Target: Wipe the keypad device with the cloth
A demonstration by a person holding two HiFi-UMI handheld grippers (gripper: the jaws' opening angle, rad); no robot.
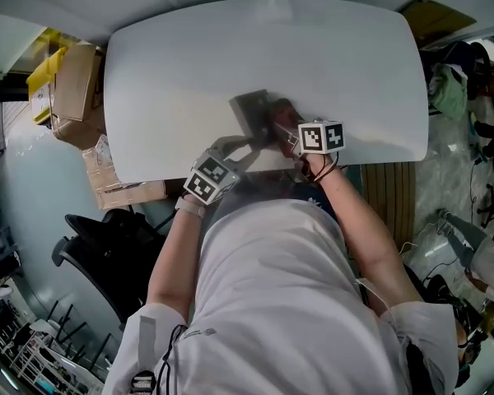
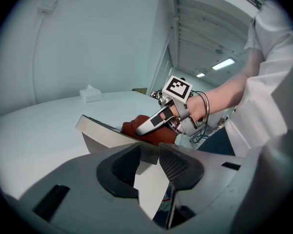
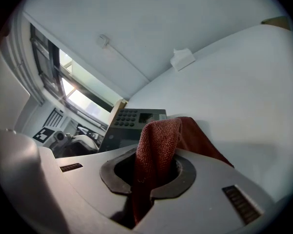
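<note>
A grey keypad device [image 1: 252, 112] is on the white table [image 1: 329, 56] near its front edge, tilted up. My left gripper [image 1: 240, 146] reaches it from the near side. In the left gripper view the device's near edge [image 2: 105, 134] runs down between the pads of my left gripper [image 2: 149, 162], which press on it. My right gripper [image 1: 286, 132] is shut on a dark red cloth [image 1: 281, 113]. The cloth [image 3: 158, 140] bulges out of my right gripper [image 3: 154, 172] and lies against the right side of the device [image 3: 129, 123], beside its keys and small screen.
A small white box [image 2: 90, 94] stands at the table's far side. Cardboard boxes [image 1: 74, 89] are stacked left of the table, and a black chair [image 1: 107, 237] stands at the near left. Clutter lies on the floor at the right [image 1: 469, 81].
</note>
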